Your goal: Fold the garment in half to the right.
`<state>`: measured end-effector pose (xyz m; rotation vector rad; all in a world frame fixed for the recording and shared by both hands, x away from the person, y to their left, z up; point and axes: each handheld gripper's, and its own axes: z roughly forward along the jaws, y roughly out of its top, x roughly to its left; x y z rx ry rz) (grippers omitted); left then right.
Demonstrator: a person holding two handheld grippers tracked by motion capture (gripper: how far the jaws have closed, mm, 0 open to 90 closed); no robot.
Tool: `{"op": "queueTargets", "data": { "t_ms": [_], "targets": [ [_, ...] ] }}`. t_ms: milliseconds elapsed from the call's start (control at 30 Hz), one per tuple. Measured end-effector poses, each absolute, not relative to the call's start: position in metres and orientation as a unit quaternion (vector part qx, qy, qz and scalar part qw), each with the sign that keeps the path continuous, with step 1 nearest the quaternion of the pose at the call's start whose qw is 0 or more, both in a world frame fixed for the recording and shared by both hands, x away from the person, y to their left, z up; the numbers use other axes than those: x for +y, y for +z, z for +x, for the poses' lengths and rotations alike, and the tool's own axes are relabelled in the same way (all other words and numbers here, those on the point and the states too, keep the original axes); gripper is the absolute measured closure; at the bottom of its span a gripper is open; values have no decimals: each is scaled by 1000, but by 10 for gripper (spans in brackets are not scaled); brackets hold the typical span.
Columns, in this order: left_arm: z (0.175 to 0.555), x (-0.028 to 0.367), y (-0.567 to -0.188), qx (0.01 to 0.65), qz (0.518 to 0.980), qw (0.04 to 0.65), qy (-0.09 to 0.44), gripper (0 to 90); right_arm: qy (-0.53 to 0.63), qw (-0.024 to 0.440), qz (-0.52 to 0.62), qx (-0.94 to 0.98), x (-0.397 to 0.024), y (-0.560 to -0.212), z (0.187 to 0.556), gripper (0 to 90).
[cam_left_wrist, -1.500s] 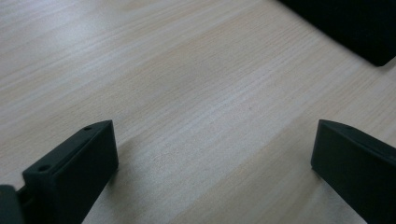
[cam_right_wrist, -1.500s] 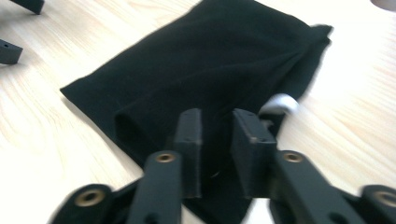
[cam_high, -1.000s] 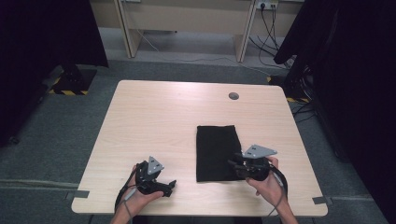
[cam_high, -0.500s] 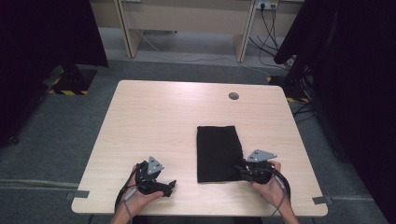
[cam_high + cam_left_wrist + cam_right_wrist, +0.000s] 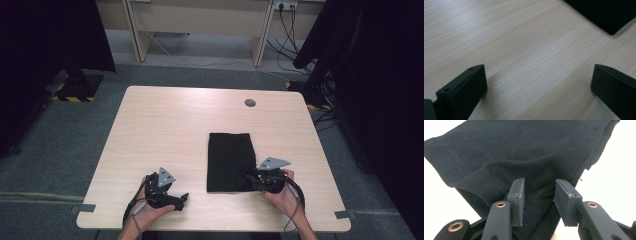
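High view: a folded black cloth [image 5: 229, 161] lies on the tabletop [image 5: 170, 125], right of centre; the right gripper [image 5: 251, 178] sits at its 4 o'clock corner, and the left gripper [image 5: 184, 198] rests well apart at 8 o'clock.

Left gripper view: the fingers [image 5: 465, 88] stand wide apart over bare wood, holding nothing.

Right gripper view: the fingers [image 5: 517, 195] are part-open astride the cloth's raised edge; whether they pinch it, I cannot tell.

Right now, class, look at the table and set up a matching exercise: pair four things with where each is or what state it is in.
Things:
1. cloth
2. left gripper
3. right gripper
4. round hole

Places or states:
A. jaws wide apart over bare wood
B. in the tabletop, near its far edge
C. lies folded on the right half of the table
D. jaws on either side of a fold at the cloth's near right corner

Pairs: 1-C, 2-A, 3-D, 4-B
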<state>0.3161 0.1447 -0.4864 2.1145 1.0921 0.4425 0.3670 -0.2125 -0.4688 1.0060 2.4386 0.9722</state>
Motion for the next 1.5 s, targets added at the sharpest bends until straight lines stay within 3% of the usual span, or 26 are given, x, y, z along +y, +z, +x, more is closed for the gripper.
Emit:
{"op": "queueTargets", "data": {
  "t_ms": [300, 433, 833, 1500],
  "targets": [
    [316, 145, -486, 423, 817, 353, 171, 0, 350, 160, 359, 850, -207, -471, 380, 587],
    [316, 145, -486, 423, 817, 353, 171, 0, 354, 162, 370, 844, -210, -470, 381, 473],
    [316, 145, -486, 424, 817, 352, 172, 0, 384, 150, 376, 830, -224, -460, 369, 279],
    [316, 145, -486, 426, 816, 352, 172, 0, 387, 141, 402, 818, -257, -468, 339, 197]
  ]
}}
